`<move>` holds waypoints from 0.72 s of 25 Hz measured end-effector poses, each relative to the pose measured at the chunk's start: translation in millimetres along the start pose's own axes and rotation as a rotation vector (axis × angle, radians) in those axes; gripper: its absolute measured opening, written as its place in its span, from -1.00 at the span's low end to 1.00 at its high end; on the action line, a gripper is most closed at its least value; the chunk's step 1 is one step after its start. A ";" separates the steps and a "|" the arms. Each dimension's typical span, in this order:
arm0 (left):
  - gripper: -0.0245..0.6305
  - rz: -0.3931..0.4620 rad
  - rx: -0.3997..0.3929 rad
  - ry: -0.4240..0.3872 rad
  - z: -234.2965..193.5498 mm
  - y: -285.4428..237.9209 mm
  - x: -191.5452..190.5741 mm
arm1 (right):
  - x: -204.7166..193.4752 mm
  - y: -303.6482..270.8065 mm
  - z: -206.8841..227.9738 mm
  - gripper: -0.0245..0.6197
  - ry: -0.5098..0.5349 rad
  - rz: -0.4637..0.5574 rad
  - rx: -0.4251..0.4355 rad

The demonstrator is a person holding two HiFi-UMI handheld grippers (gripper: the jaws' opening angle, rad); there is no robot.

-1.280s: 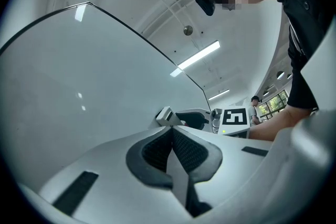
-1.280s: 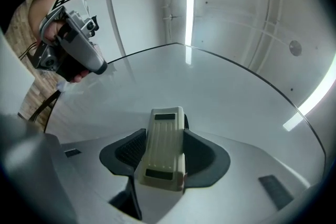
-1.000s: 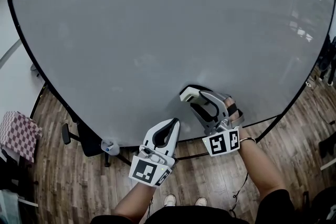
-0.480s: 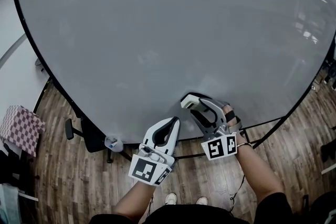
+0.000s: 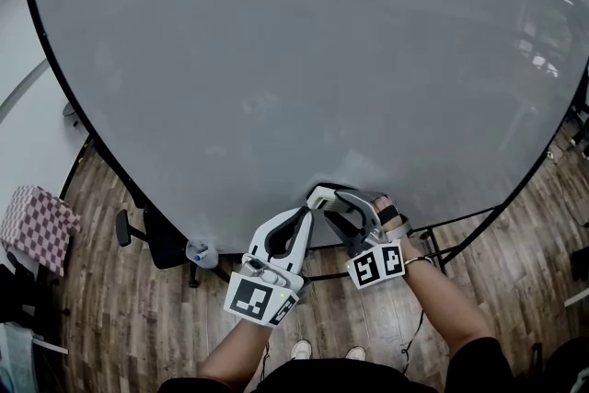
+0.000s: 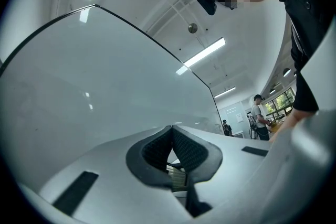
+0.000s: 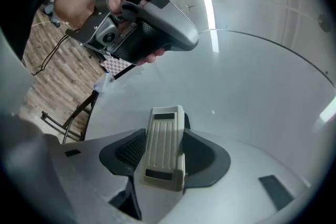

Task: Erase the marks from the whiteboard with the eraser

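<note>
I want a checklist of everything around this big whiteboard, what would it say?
Surface: whiteboard, no clear marks seen.
Job's things: eraser, at the board's lower edge.
Clutter: checkered item on the floor, left.
Grippers: right gripper fingers shut on the eraser; left gripper shut, empty, beside it.
Cables: thin cable hanging below the right wrist.
Surroundings: wooden floor; people far off.

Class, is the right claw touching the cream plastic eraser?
Touching. The right gripper view shows the right claw clamped on the cream plastic eraser, its jaws pressing both sides.
</note>
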State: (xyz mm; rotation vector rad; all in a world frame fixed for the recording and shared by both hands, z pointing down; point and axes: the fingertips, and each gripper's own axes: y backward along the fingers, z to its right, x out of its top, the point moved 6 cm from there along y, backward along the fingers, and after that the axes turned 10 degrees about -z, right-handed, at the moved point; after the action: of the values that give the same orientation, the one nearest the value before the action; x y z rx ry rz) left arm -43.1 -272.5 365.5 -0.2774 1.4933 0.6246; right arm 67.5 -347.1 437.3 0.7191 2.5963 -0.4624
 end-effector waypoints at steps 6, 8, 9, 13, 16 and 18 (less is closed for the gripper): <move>-0.87 -0.005 0.019 0.007 -9.8 4.3 -1.1 | 6.5 7.7 -3.2 -0.16 -0.089 0.029 0.004; -0.87 -0.001 0.020 0.002 -9.6 5.0 1.3 | 12.2 20.4 2.5 -0.16 -0.146 0.045 -0.021; -0.87 0.000 0.020 0.001 -7.2 3.5 2.3 | 13.6 29.9 7.1 -0.16 -0.178 0.055 -0.038; -0.87 0.000 0.021 0.000 -3.4 -1.0 2.0 | 18.7 63.1 23.7 -0.15 -0.314 0.088 -0.105; -0.87 -0.009 0.039 0.005 -13.7 -0.9 -1.6 | 16.9 76.0 34.1 -0.15 -0.397 0.085 -0.145; -0.87 -0.022 0.052 0.014 -20.4 -0.9 -4.7 | 13.6 84.0 40.2 -0.15 -0.444 0.095 -0.168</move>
State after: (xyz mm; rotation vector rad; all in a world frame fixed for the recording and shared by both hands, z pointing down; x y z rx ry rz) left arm -59.5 -285.2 368.2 -0.2576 1.5156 0.5663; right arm 114.4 -289.9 379.3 0.6005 2.1450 -0.3262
